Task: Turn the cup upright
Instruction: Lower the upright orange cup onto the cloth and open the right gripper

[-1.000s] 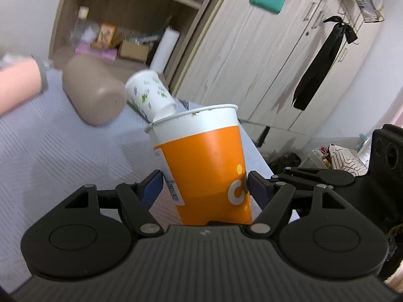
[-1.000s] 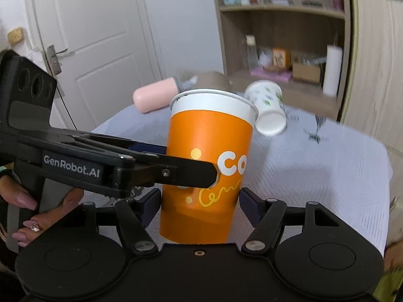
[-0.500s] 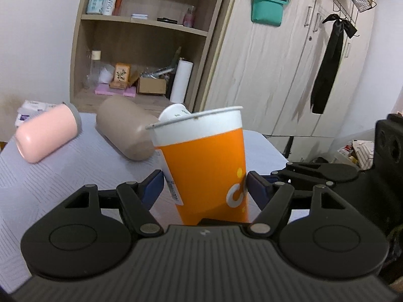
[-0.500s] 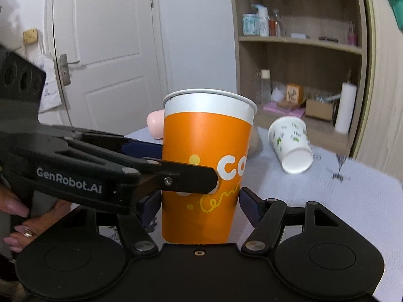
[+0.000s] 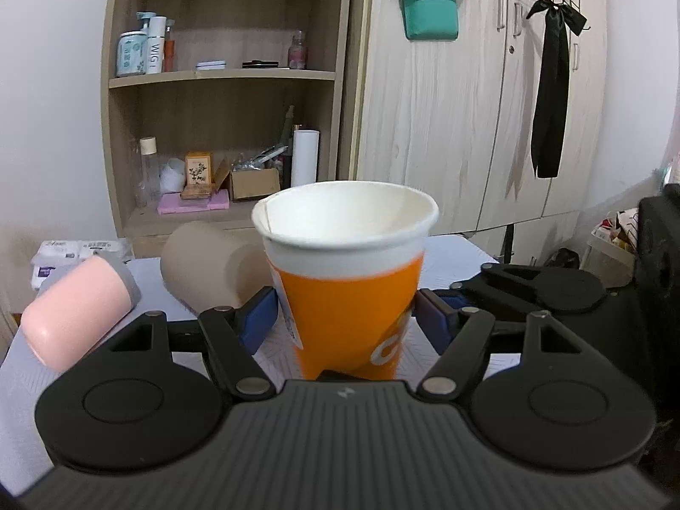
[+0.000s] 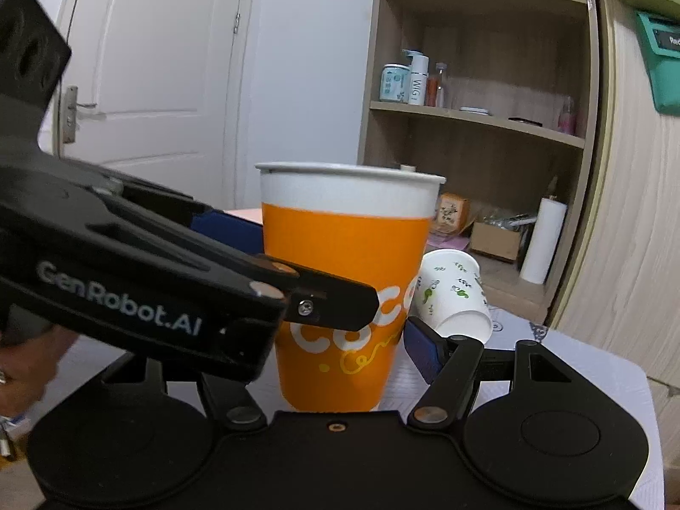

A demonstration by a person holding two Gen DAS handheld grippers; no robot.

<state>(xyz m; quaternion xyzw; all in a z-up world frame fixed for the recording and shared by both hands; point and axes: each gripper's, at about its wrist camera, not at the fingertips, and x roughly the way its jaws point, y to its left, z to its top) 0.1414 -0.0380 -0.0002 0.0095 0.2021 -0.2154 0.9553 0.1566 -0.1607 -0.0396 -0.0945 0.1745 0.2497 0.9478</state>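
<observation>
Wooden shelves [image 5: 221,136] stood behind the pale blue table [image 6: 595,374]. Only the left view showed a pink tumbler [image 5: 76,310] and a tan cup [image 5: 208,263] lying on their sides; only the right view showed a leaf-printed paper cup [image 6: 457,297] tipped over. Upright on the table, the orange cup [image 5: 352,297] stood between the spread fingers of the left gripper [image 5: 345,318] and the right gripper [image 6: 340,357], both released, neither pad visibly pressing it.
</observation>
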